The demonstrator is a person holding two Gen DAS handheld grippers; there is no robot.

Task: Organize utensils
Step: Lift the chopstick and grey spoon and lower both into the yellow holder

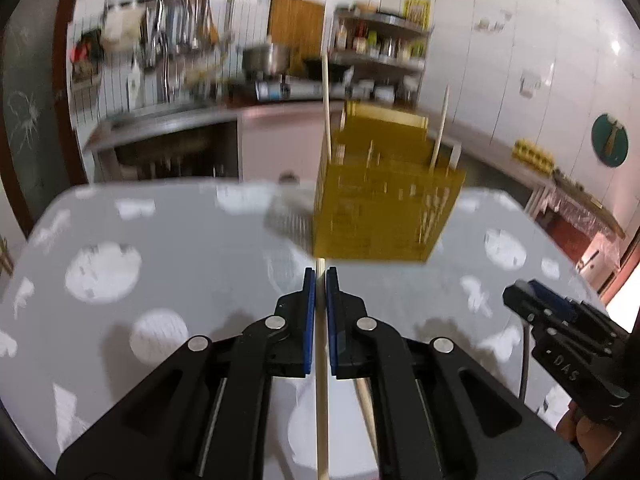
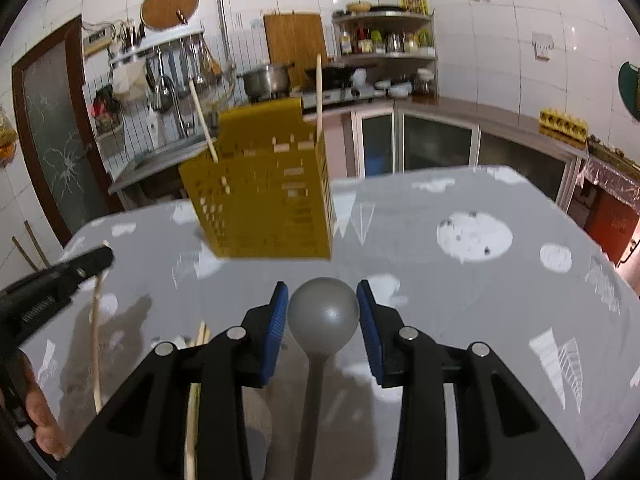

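A yellow perforated utensil holder (image 1: 384, 200) stands on the grey patterned table (image 1: 160, 240), with two pale chopsticks (image 1: 326, 112) upright in it. It also shows in the right wrist view (image 2: 264, 184). My left gripper (image 1: 320, 280) is shut on a pale chopstick (image 1: 321, 400), just short of the holder's base. My right gripper (image 2: 322, 300) is open, its blue pads (image 2: 276, 328) on either side of a grey spoon (image 2: 323, 316) lying on the table. The right gripper shows in the left wrist view (image 1: 520, 292); the left gripper shows in the right wrist view (image 2: 100, 258).
Another chopstick (image 1: 366, 408) lies under my left gripper. More chopsticks (image 2: 196, 380) lie left of the spoon. Behind the table are a kitchen counter (image 2: 480, 116), a sink, a stove with pots (image 2: 266, 76) and a shelf of bottles (image 2: 384, 40). A dark door (image 2: 52, 128) stands at the left.
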